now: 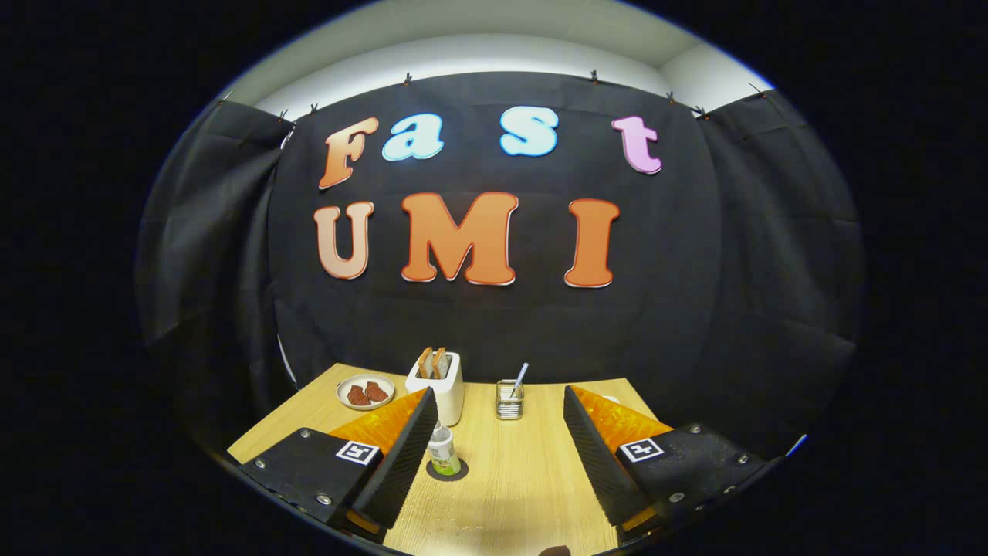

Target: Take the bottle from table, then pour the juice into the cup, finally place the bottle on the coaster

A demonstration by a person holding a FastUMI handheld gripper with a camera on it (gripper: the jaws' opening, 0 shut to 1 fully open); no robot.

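- Two fingers of the tongs (494, 455) spread wide, gripping nothing, raised over the near part of the worktop (509, 479).
- Standing upright on a dark round coaster (447, 470), the bottle (443, 450), green juice low inside; judged already set down, hence the wide spread for a clean release.
- Relative to the bottle: left finger (401, 455) just beside it, partly overlapping its left edge; right finger (598, 463) well apart to the right.
- Beyond the bottle: white toaster (438, 386) with bread slices; further left of that, small plate (365, 391) with reddish pieces.
- Right of the bottle and beyond: glass cup (509, 399) holding a straw or spoon, contents too small to tell.
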